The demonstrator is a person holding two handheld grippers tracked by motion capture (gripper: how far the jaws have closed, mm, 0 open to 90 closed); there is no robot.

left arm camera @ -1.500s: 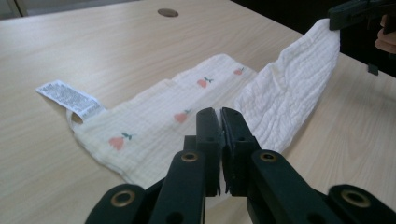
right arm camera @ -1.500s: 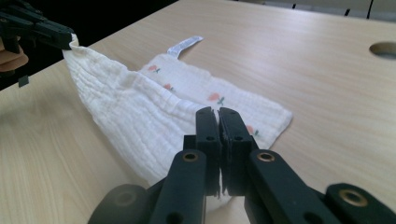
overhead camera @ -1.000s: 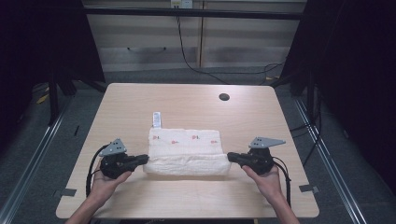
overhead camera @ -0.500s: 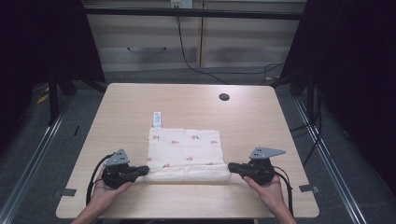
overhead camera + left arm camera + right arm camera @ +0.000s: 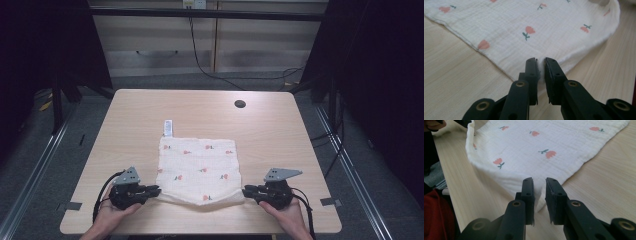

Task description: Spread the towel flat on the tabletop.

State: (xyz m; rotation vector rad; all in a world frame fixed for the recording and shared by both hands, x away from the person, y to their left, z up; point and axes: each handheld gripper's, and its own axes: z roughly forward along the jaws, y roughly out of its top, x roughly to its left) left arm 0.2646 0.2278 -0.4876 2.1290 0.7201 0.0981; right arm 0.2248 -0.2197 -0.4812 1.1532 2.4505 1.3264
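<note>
A white cloth (image 5: 197,170) printed with small red flowers lies flat on the wooden table (image 5: 280,135). My left gripper (image 5: 156,190) sits at its near left corner and my right gripper (image 5: 246,191) at its near right corner, both low on the table. In the left gripper view the cloth (image 5: 524,30) has its corner standing in the narrow gap of my left gripper (image 5: 540,61), whose jaws have just been opening. In the right gripper view the cloth (image 5: 536,145) has its corner lying loose inside my right gripper (image 5: 539,181), jaws also just opening and wider apart.
A small white label (image 5: 168,127) lies just beyond the cloth's far left corner. A dark round hole (image 5: 240,104) sits in the table's far right part. The near table edge runs close behind both hands.
Both hands drew the cloth's near edge toward the person and sank to the table. The cloth went from a narrow bunched band to a flat square. Both pairs of jaws parted.
</note>
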